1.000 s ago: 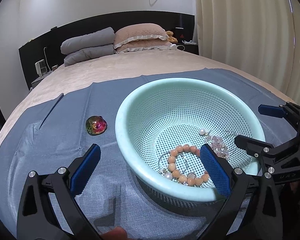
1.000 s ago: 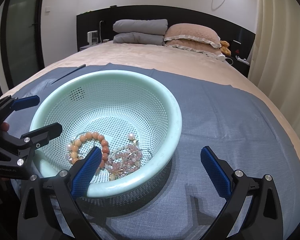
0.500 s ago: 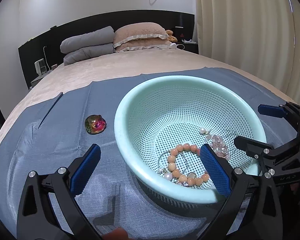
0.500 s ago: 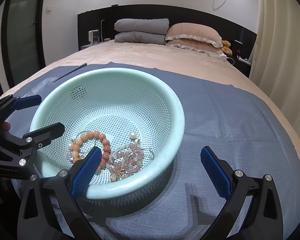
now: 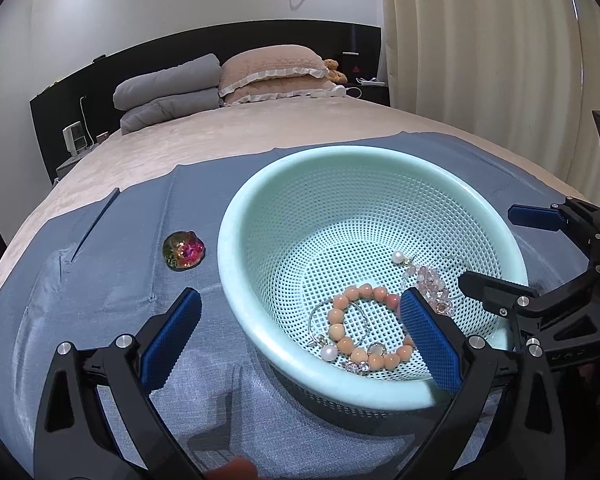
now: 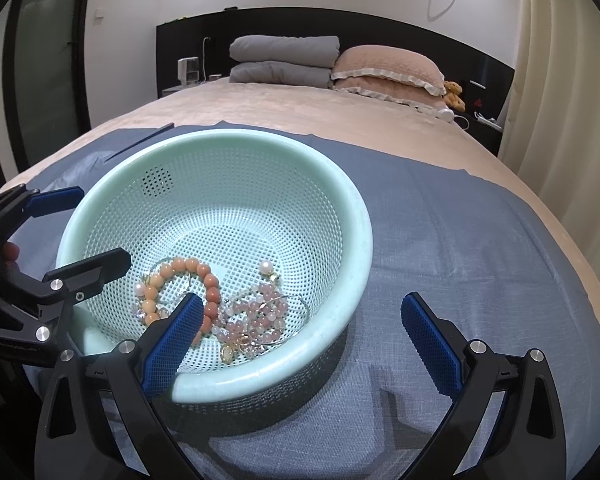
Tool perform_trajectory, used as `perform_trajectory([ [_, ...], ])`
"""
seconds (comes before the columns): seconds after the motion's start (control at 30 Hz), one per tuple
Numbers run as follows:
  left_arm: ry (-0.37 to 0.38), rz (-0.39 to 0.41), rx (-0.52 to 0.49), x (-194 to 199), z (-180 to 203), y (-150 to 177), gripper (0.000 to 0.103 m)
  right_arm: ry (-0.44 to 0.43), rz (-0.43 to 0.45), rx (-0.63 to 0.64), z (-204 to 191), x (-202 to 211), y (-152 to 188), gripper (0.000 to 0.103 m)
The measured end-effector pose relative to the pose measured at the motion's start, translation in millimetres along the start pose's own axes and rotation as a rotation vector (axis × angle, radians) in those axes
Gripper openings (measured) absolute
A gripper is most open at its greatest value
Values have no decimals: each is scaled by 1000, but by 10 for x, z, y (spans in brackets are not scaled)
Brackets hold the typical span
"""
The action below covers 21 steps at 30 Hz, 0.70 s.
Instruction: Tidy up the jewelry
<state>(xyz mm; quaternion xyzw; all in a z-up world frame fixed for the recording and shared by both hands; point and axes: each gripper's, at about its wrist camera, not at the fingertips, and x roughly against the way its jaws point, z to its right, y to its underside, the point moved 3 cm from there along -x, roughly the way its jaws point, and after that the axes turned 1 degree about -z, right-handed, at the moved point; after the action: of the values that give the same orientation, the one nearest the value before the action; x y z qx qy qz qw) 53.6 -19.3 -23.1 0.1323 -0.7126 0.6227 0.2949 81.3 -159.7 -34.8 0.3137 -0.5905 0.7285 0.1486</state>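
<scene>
Since the earlier frames the mint-green basket (image 5: 236,216) has crept slightly nearer both cameras, and little else has shifted. It is a round plastic bowl pierced all over with small holes, sitting on a blue-grey cloth (image 5: 100,288) spread over the bed (image 5: 260,128). Jewelry lies heaped in its bottom: a peach bead bracelet (image 5: 350,322), a paler pink bead strand (image 6: 260,312) tangled with thin wire hoops, and loose pearls (image 5: 398,257).

Both sets of tongs are spread wide and grip nothing. The left tongs (image 5: 300,336) straddle the near rim, one blue pad outside on the cloth and the other over the inside of the bowl. The right tongs (image 6: 300,336) straddle the opposite side the same way, one pad over the jewelry and one above bare cloth.

Only the left wrist view shows an iridescent red-green trinket (image 5: 183,249) lying on the cloth just beside the basket. Only the right wrist view shows a gold flower-shaped piece (image 6: 236,350) under the pink strand.
</scene>
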Motion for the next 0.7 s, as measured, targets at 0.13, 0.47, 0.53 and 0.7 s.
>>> perform_trajectory([
  [0.13,-12,9,2,-5,-6,-11,97,9,-2,6,-1,2,3,95],
  [0.47,-70,45,68,45,-135,-63,97,14,0,9,18,22,-2,95],
  [0.53,-68,41,64,38,-130,-67,97,15,0,9,29,26,2,95],
  [0.7,-63,45,71,45,-134,-62,97,15,1,9,25,26,1,95],
])
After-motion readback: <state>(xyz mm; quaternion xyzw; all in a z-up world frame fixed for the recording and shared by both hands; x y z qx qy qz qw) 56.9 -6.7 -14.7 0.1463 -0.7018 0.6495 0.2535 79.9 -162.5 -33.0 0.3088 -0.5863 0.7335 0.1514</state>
